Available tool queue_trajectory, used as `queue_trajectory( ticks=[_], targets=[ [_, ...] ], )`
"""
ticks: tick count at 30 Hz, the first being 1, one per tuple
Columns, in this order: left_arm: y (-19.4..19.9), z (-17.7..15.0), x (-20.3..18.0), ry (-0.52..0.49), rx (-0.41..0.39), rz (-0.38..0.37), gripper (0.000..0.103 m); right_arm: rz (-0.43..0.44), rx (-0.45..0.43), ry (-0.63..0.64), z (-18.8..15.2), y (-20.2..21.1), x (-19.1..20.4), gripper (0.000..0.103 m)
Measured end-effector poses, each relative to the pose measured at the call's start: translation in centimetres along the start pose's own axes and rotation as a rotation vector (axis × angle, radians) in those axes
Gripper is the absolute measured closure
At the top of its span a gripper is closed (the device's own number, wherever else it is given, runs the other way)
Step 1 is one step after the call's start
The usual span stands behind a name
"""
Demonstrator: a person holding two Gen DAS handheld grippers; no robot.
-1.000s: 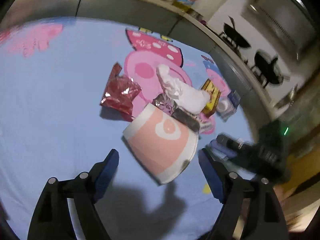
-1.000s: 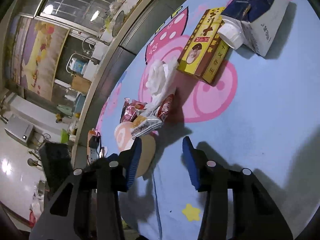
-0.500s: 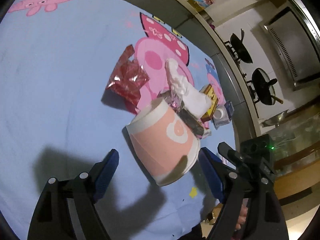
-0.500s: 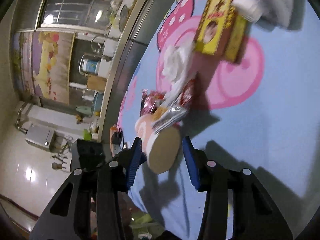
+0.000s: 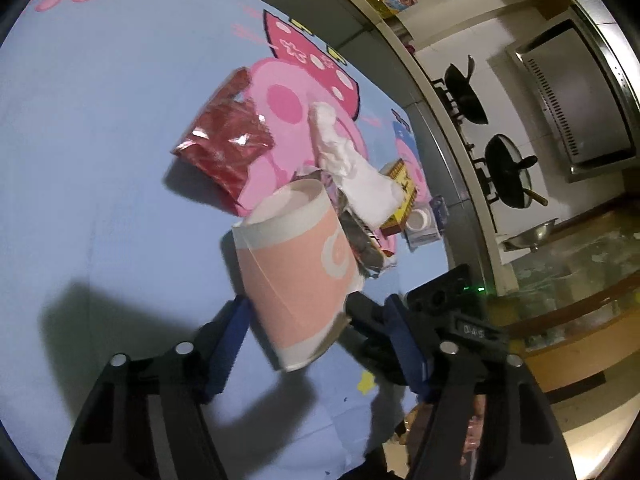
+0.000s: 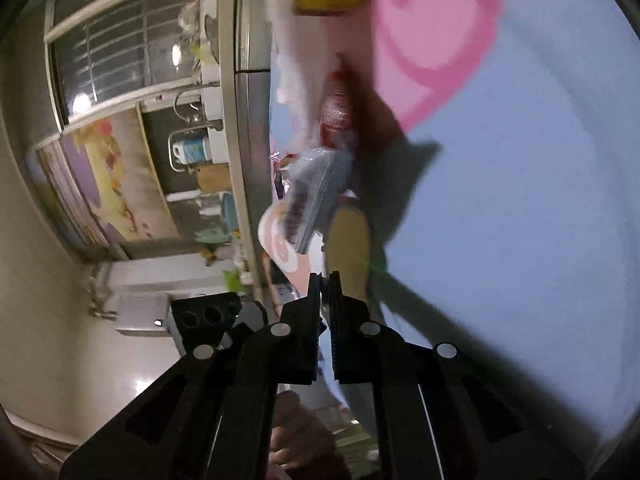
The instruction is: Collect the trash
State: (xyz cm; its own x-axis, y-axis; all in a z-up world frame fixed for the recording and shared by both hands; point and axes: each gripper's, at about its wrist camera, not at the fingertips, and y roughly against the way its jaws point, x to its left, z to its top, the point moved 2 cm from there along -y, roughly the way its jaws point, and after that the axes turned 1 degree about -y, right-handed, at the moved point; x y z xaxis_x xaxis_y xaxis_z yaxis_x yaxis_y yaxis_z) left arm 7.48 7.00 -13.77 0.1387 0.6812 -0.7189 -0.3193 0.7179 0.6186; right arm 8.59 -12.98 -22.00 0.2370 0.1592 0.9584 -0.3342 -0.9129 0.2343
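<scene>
A pink and white paper cup [image 5: 296, 272] lies on its side on the blue cartoon tablecloth [image 5: 100, 128], its base toward me. My left gripper [image 5: 320, 340] is shut on the cup, its blue pads [image 5: 234, 340] against both sides. A silver snack wrapper [image 5: 360, 244] and a crumpled white tissue [image 5: 352, 172] lie at the cup's mouth. A red foil wrapper [image 5: 228, 144] lies to the left. My right gripper [image 6: 325, 280] is shut just below the cup's base [image 6: 348, 248]; I cannot tell whether it pinches anything.
A yellow box [image 5: 402, 196] and a carton with a white cap [image 5: 422, 222] lie beyond the tissue near the table's far edge. A stove with two black pans [image 5: 504, 168] stands behind. The right gripper's body [image 5: 452, 304] is close to the cup's right side.
My left gripper's jaws have closed from wide open onto the cup. My right gripper has shut and rolled, moving in to the cup's base.
</scene>
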Motion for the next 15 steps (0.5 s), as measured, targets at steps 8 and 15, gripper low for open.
queue_trajectory(
  ticks=[8, 15],
  targets=[
    [-1.1, 0.9, 0.9, -0.002, -0.036, 0.022, 0.069, -0.014, 0.001, 0.004, 0.5, -0.1, -0.2, 0.098],
    [0.2, 0.2, 0.0, -0.076, -0.045, 0.026, 0.074, -0.206, -0.105, 0.211, -0.8, 4.7, 2.4, 0.071]
  ],
)
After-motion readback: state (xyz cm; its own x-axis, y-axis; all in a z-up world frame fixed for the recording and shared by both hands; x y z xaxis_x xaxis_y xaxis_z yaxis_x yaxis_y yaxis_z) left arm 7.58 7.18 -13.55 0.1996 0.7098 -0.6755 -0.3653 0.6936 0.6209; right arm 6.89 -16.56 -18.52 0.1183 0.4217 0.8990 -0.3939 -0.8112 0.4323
